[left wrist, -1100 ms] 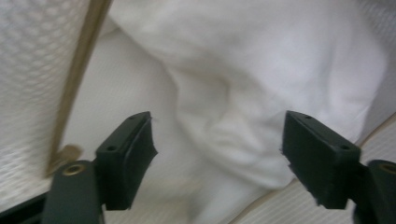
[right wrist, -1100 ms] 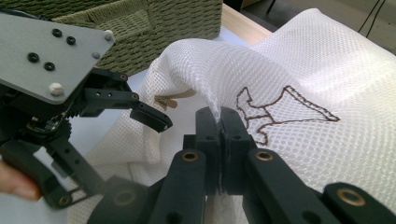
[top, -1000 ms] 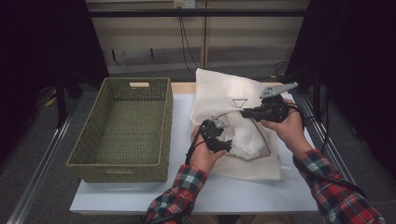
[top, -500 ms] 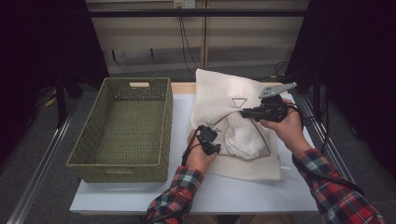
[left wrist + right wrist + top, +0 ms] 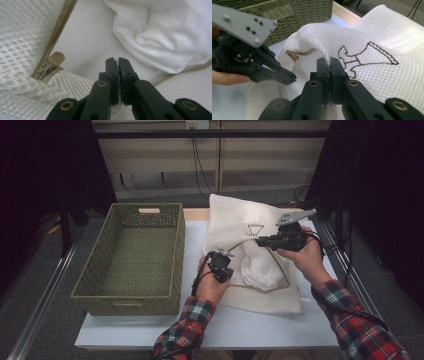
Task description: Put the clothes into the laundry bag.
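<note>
Mesh bag [image 5: 235,227] is held open by both shut claws: right claw [image 5: 329,61] pinches its flap, left claw [image 5: 118,60], just closed, its lower edge; next, the white cloth [image 5: 160,35] beyond must be reached.

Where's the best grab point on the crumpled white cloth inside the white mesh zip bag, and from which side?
Pinch the raised fold of the crumpled white cloth nearest the opening, coming in through the unzipped mouth from the person's side. The right gripper holds the white mesh zip bag by its upper flap, so the mouth gapes and the cloth lies exposed.
</note>
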Tool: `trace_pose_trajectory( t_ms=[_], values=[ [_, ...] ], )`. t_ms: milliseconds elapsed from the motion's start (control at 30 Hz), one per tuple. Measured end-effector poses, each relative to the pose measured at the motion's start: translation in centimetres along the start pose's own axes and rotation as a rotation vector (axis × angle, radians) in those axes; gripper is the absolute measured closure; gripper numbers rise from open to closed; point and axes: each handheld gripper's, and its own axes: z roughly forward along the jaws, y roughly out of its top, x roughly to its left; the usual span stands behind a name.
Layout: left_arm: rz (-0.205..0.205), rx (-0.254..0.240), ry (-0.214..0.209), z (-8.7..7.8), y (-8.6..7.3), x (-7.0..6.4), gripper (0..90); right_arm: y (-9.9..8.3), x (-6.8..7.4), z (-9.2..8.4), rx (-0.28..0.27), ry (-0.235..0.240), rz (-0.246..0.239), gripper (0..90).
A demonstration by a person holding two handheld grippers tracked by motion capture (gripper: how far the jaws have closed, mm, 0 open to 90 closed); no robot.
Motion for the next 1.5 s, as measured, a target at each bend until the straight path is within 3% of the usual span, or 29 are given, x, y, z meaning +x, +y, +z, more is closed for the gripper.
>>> trace_pose_trajectory(
  t_ms=[400,667,767,1067,1267,1400,1500],
  values=[
    [-0.020,-0.054,-0.018,-4.0,0.7,0.8,87.6,0.1,0.4,0.7,0.013,0.009,-0.008,88.2],
    [-0.028,-0.081,0.003,-6.9,1.1,1.7,87.7,0.2,0.5,1.1,0.021,0.013,-0.010,88.2],
    [-0.040,-0.095,0.008,-7.5,0.8,1.9,87.7,0.2,0.6,1.3,0.024,0.010,-0.011,88.2],
    [-0.042,-0.075,0.034,-8.8,0.0,2.4,87.5,0.0,0.7,1.9,0.026,0.012,0.000,88.2],
    [-0.077,-0.073,0.045,-9.3,-0.3,3.0,86.3,0.0,0.8,2.1,0.028,0.016,0.001,88.1],
    [-0.066,-0.087,0.059,-9.5,0.0,2.8,81.5,0.1,0.8,2.0,0.028,0.015,-0.001,88.1],
    [-0.078,-0.107,0.051,-9.3,0.5,2.4,71.0,0.1,0.8,1.9,0.026,0.014,-0.009,88.1]
  ],
)
